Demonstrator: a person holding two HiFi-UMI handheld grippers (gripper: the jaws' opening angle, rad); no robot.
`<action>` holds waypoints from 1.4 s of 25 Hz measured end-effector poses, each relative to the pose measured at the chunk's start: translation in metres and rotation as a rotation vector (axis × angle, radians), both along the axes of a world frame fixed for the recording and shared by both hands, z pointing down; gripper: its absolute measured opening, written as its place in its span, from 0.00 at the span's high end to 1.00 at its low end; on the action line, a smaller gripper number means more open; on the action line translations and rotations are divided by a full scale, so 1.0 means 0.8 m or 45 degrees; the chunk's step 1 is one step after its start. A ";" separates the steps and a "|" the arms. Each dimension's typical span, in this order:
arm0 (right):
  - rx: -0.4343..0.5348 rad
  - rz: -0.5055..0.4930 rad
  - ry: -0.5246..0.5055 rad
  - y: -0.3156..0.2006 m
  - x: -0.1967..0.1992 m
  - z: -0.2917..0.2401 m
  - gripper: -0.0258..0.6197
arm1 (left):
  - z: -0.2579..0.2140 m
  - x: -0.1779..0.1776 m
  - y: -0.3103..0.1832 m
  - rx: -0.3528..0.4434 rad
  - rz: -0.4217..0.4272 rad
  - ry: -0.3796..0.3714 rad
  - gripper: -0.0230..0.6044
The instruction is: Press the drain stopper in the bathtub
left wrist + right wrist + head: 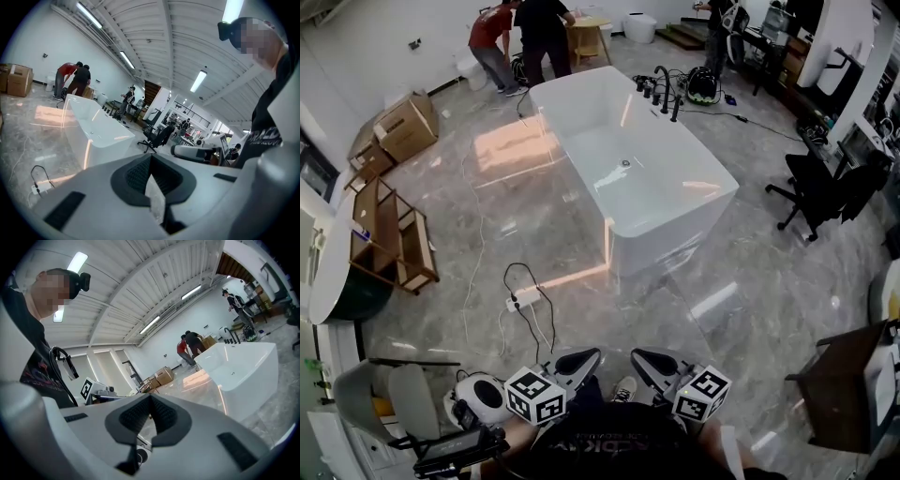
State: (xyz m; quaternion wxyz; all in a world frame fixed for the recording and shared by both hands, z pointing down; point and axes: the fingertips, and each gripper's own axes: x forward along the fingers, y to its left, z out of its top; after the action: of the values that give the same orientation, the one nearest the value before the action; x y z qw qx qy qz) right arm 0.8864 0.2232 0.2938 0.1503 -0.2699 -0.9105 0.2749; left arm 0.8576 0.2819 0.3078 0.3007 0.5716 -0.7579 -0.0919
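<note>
Head view: person stands on the grey floor (487, 216), well short of the white bathtub (670, 234), which sits mid-room w/ one end wall facing them. Drain stopper (625, 163) shows as a small round metal dot on the tub bottom, approx. centre. A black faucet set (662, 90) stands just beside the far end.

Both tools are held low, close to the body, side by side: left gripper (584, 357) and right gripper (647, 357), tips pointing fwd toward the tub. Left gripper view shows its fingers closed tip to tip, only a thin sliver of gap behind the tips, nothing btwn them. Right gripper view: same, fingers together, empty.

Step in hand, as I judge it: the approach. Pressing not yet started, and neither tool is anywhere near the tub.

Next move calls for walking up to the tub, minding the power strip (525, 300) and its cables on the floor btwn person and tub. Then lean over the rim and reach one gripper down to the stopper. Closed fingers suit a push: tip should land square on the stopper top and press straight down. It's a deep reach, so standing at a long side near the middle prob. gives the shortest line. Two people (520, 37) work beyond the far end, well apart from that path.
</note>
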 end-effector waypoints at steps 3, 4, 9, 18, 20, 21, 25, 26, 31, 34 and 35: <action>0.009 -0.016 0.003 0.009 -0.019 -0.003 0.94 | -0.002 -0.018 0.011 0.006 -0.026 0.007 0.95; 0.013 -0.022 0.004 0.013 -0.026 -0.005 0.94 | -0.002 -0.024 0.015 0.008 -0.034 0.012 0.95; 0.033 -0.049 0.006 0.035 -0.067 -0.010 0.94 | -0.004 -0.061 0.040 0.016 -0.074 0.028 0.95; 0.047 -0.045 -0.005 0.067 -0.176 -0.017 0.94 | -0.015 -0.171 0.086 0.045 -0.136 0.006 0.95; 0.051 -0.049 -0.015 0.079 -0.200 -0.020 0.94 | -0.017 -0.193 0.097 0.048 -0.141 -0.008 0.95; 0.053 -0.055 -0.021 0.084 -0.211 -0.020 0.94 | -0.017 -0.203 0.103 0.049 -0.145 -0.012 0.95; 0.057 -0.090 -0.026 0.107 -0.244 -0.026 0.94 | -0.022 -0.235 0.125 0.057 -0.178 -0.010 0.95; 0.057 -0.101 -0.025 0.111 -0.250 -0.029 0.94 | -0.025 -0.240 0.130 0.063 -0.194 -0.008 0.95; 0.059 -0.183 -0.025 0.132 -0.284 -0.035 0.94 | -0.029 -0.263 0.155 0.075 -0.285 -0.003 0.95; 0.055 -0.248 -0.019 0.144 -0.305 -0.034 0.94 | -0.026 -0.280 0.165 0.071 -0.343 0.009 0.95; 0.052 -0.261 -0.017 0.145 -0.313 -0.033 0.94 | -0.025 -0.287 0.168 0.067 -0.361 0.010 0.95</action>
State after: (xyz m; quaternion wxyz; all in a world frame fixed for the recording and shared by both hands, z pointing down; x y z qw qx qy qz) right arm 0.6357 0.3391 0.2670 0.1769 -0.3605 -0.8845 0.2376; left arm 0.6281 0.4160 0.2878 0.2726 0.4662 -0.8271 -0.1556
